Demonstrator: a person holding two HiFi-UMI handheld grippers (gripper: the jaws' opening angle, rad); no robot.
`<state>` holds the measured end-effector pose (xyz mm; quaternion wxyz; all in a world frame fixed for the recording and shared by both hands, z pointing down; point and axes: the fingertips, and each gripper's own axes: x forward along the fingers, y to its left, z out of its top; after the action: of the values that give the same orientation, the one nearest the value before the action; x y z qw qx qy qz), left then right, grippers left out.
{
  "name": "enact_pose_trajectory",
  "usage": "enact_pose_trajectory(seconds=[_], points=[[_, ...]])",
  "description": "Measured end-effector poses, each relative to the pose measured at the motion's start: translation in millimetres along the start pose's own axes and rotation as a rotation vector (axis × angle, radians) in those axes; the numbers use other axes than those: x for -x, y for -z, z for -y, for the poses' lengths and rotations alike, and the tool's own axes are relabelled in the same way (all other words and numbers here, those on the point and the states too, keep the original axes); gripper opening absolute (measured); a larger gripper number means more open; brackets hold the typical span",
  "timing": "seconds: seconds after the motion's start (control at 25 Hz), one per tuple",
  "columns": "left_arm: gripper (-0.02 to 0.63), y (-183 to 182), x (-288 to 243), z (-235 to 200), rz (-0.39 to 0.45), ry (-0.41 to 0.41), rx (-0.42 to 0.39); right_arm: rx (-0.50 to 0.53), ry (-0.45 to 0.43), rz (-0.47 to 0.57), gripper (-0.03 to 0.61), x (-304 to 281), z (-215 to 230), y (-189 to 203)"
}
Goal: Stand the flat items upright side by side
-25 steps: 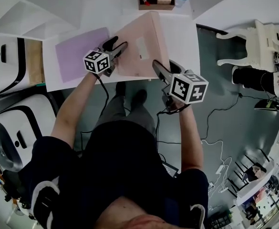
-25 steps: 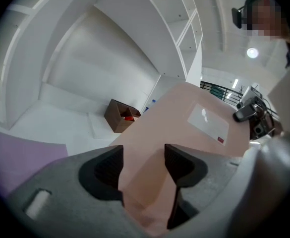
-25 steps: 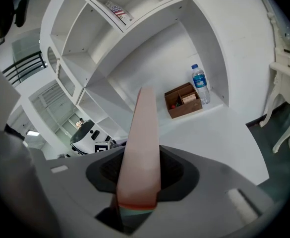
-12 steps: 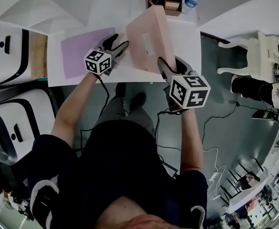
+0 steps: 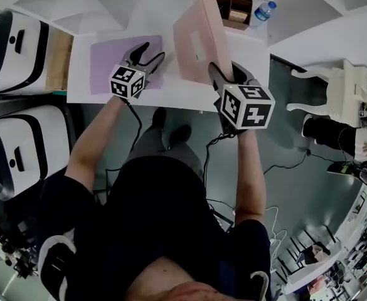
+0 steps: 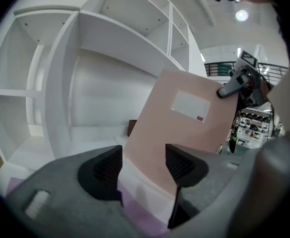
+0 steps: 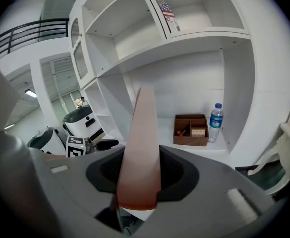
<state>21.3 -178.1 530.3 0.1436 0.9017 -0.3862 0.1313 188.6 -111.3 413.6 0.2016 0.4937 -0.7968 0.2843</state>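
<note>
So the white shelving unit (image 7: 194, 14) filled the whole back, with the white table (image 5: 252, 61) in front of you and two white-and-black machines (image 5: 14, 49) parked off its left end. The pink folder (image 5: 196, 46) was the big thing on the table: it stood steeply on edge, leaning rather than dead upright, with its labelled face turned toward your left side and its low edge down by the tabletop. Your right gripper (image 5: 226, 73) had it by the near edge. In the right gripper view the folder's edge ran straight up between the two pads, and both were closed against it. The purple folder (image 5: 108, 61) lay flat on the table just left of the pink one, not touching it as far as I could tell. Your left gripper (image 5: 153, 51) hung over the purple folder's right part with its fingers apart and nothing pinched between them. Behind the pink folder sat a small wooden organizer (image 5: 233, 8), with a water bottle (image 5: 263, 11) right beside it
</note>
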Motion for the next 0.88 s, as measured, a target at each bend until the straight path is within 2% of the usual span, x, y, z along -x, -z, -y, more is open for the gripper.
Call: enact_pose_trajectory(seconds=[0.2, 0.56, 0.88], points=[[0.281, -11, 17, -3, 0.024, -0.07, -0.052, 0.038, -0.022, 0.007, 0.156, -9, -7, -15], [0.281, -20, 45, -10, 0.048, -0.185, -0.085, 0.115, -0.052, 0.003, 0.156, -28, -19, -33], [0.281, -23, 73, -13, 0.071, -0.261, -0.076, 0.153, -0.08, 0.018, 0.156, -46, -28, -54]])
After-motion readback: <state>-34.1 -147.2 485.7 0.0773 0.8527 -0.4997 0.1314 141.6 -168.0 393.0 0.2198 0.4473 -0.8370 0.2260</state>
